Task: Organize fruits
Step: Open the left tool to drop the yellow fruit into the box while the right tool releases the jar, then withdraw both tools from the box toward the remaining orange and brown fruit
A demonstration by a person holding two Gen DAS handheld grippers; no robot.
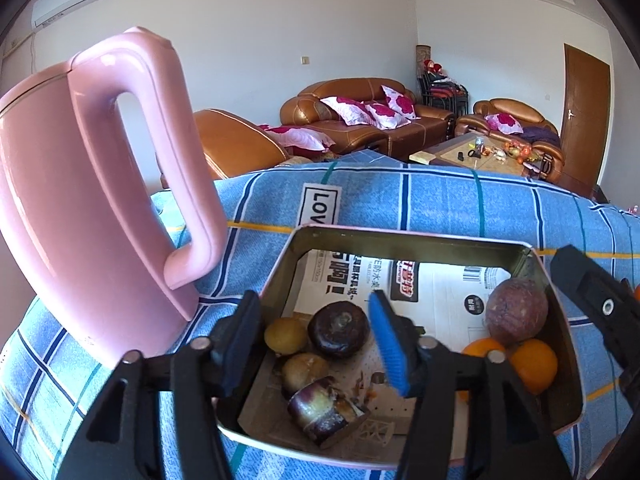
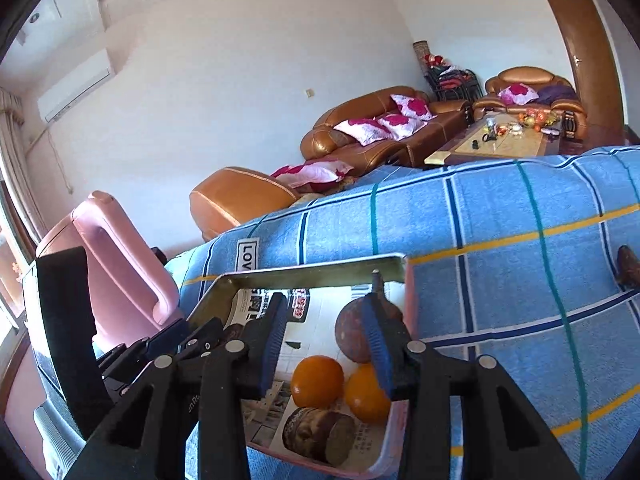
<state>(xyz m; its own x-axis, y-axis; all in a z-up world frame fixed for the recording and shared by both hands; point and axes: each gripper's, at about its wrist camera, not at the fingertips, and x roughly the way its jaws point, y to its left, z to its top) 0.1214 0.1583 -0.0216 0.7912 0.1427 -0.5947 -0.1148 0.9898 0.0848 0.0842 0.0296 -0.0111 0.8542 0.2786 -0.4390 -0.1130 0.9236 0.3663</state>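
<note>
kettle (image 1: 80,184) pink | cloth (image 1: 440,208) blue plaid | oranges (image 2: 318,380) orange

One metal tin (image 1: 404,236), lined with printed paper. Inside it, two oranges (image 2: 318,380) side by side, one round brownish-purple fruit (image 1: 517,307) at the far right corner, one dark purple-black round fruit (image 1: 339,328), one small yellow fruit (image 1: 285,335), one small brownish fruit (image 1: 305,371) and one cut purple piece with pale flesh (image 1: 320,412); seven pieces in the tin. One more dark piece (image 2: 628,266) on the cloth at the right edge, kind unclear. One pink kettle (image 1: 92,184). One blue checked cloth (image 1: 440,204). Two grippers, one left (image 1: 316,340) and one right (image 2: 328,344).
</note>
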